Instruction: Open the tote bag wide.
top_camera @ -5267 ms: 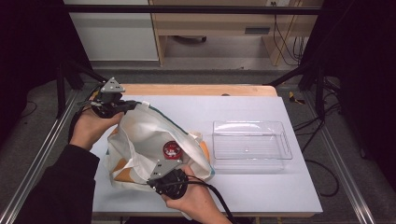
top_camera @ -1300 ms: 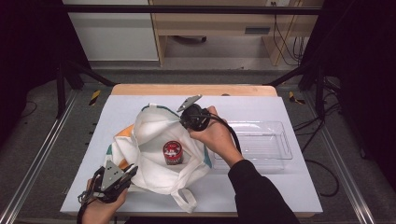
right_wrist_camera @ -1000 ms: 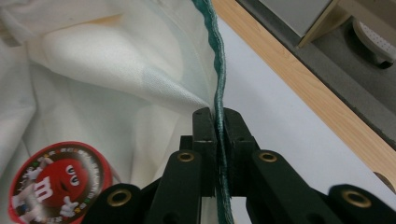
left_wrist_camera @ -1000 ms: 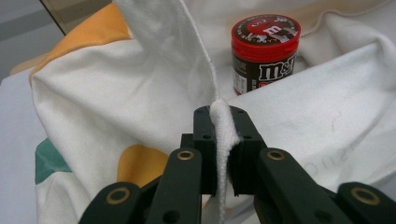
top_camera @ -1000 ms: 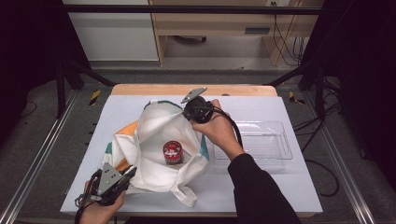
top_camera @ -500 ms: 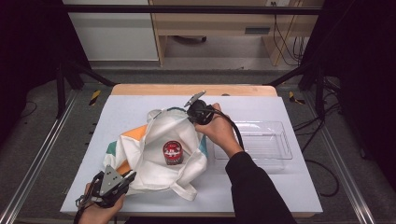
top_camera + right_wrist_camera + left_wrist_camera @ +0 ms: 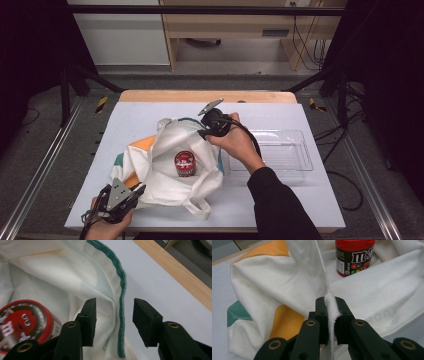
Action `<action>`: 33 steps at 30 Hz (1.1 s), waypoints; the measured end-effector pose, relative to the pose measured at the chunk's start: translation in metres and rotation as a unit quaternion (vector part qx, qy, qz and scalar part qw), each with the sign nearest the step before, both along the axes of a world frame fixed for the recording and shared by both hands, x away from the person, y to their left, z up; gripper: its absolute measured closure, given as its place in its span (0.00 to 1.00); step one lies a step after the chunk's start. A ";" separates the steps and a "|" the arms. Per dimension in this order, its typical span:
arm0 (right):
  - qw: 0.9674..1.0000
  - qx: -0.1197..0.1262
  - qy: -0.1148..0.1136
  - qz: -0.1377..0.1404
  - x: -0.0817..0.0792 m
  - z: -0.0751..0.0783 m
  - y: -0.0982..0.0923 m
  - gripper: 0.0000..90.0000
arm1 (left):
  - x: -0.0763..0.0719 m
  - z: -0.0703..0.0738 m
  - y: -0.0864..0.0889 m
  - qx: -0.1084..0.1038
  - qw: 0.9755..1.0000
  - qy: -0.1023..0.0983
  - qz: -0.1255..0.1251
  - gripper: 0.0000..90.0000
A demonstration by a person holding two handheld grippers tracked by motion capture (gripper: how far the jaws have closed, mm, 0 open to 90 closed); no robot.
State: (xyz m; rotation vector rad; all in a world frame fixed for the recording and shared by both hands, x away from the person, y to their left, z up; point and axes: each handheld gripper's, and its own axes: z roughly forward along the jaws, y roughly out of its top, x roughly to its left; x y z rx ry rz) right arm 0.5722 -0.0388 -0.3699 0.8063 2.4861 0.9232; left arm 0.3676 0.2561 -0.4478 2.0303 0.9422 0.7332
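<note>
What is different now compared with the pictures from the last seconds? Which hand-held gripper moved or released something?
The right hand-held gripper has just opened its jaws; the green-trimmed rim of the white tote bag now lies loose between them. About five seconds ago the two grippers held the bag from other sides. The bag has sunk flatter. The left hand-held gripper stays clamped on the bag's near edge, and the red candy jar and clear tray stayed in place.

The left tool (image 7: 119, 196) is sitting low by the person's near side, its two black jaws squeezing tight together. The left hand (image 7: 102, 227) is wrapping around its handle. The right arm, in a dark sleeve, is reaching forward, and the right hand (image 7: 235, 142) is holding the right tool (image 7: 202, 131), whose jaws have just been opening.
</note>
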 end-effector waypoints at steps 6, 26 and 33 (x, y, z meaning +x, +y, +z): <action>1.000 0.000 0.004 0.000 -0.008 0.005 -0.006 0.48 | 0.001 -0.001 0.000 0.001 1.000 -0.001 0.000 0.91; 0.995 -0.068 0.058 0.033 -0.026 -0.020 -0.003 0.72 | 0.002 -0.002 0.000 -0.001 1.000 0.003 -0.002 0.91; 0.992 -0.098 0.061 0.047 -0.032 -0.032 0.002 0.90 | 0.003 -0.002 0.001 0.001 1.000 0.001 0.000 0.91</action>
